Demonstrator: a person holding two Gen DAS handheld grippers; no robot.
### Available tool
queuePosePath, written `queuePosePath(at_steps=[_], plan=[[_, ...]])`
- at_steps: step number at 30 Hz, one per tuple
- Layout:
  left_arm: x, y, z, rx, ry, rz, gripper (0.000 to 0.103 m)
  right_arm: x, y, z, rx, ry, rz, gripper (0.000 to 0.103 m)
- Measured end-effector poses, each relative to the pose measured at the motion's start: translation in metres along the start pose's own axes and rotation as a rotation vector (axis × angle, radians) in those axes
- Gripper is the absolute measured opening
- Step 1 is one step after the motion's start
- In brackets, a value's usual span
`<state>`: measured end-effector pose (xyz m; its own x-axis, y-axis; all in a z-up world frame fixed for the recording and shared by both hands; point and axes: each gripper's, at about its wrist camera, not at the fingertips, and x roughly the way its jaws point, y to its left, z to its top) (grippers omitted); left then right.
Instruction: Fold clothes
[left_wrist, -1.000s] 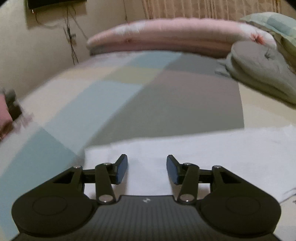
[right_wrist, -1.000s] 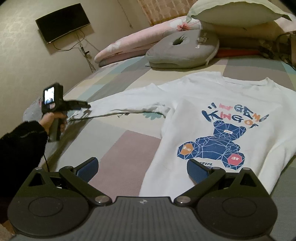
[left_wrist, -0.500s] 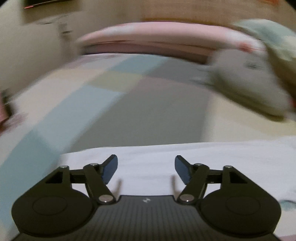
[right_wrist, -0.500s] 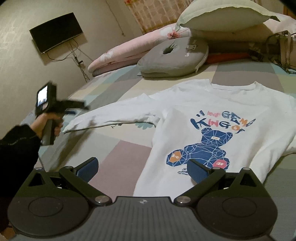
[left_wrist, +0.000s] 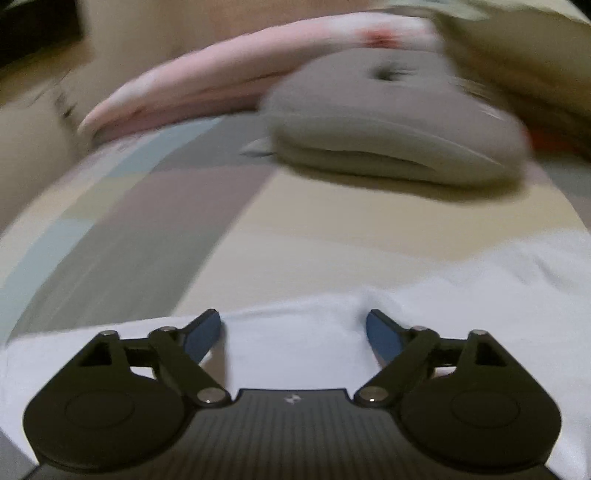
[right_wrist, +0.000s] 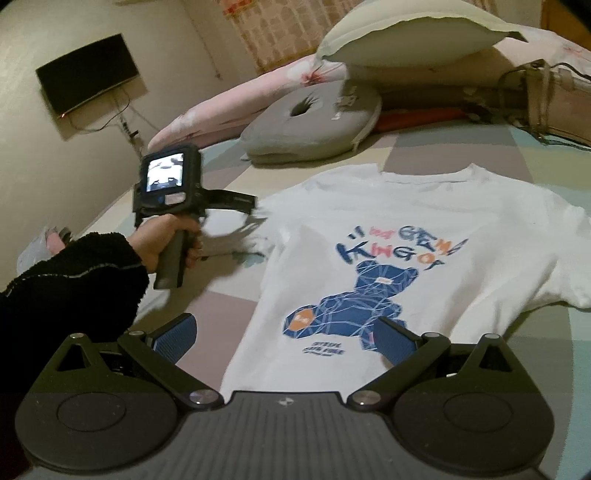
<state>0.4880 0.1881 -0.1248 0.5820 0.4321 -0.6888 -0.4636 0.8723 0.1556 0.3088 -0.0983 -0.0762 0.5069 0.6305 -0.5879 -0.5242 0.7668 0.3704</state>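
Right wrist view: the white long-sleeved sweatshirt with a blue bear print (right_wrist: 388, 258) lies flat, print up, on the patchwork bedspread (right_wrist: 229, 306), collar toward the head edge where a grey ring-shaped cushion (right_wrist: 314, 125) sits; the right gripper (right_wrist: 284, 338) hangs spread wide above the hem, gripping nothing. Only this view shows the hand (right_wrist: 166, 240) carrying the left gripper (right_wrist: 247, 203) at the shirt's shoulder. Left wrist view, blurred: blue pads (left_wrist: 203, 336) just parting, wide apart over white cloth, nothing pinched.

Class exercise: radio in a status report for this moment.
Left gripper open over white sleeve, jaws just opening, nothing gripped. Right gripper open above sweatshirt hem. Sweatshirt unfolded. Nothing obstructing.
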Motion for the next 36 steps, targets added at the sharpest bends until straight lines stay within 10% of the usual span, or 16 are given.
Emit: queuePosePath(at_steps=[3, 11, 18, 27, 31, 36], plan=[[-0.016, -0.003, 0.013, -0.019, 0.005, -0.039, 0.078, -0.008, -0.005, 0.003, -0.009, -0.013, -0.030, 0.103], [-0.060, -0.085, 0.026, 0.027, 0.058, -0.634, 0.081, -0.033, -0.028, -0.001, 0.012, -0.043, -0.070, 0.103], [-0.029, -0.163, 0.020, 0.096, 0.148, -0.666, 0.080, -0.036, -0.039, -0.017, 0.016, -0.003, -0.059, 0.103], [-0.008, -0.182, 0.039, 0.116, 0.040, -0.552, 0.080, -0.037, -0.047, -0.018, 0.048, 0.001, -0.066, 0.103], [-0.038, -0.166, 0.040, 0.100, 0.015, -0.637, 0.082, -0.039, -0.048, -0.019, 0.062, -0.010, -0.058, 0.103], [-0.045, -0.179, 0.027, 0.160, 0.184, -0.749, 0.083, -0.037, -0.045, -0.019, 0.054, -0.006, -0.055, 0.103]])
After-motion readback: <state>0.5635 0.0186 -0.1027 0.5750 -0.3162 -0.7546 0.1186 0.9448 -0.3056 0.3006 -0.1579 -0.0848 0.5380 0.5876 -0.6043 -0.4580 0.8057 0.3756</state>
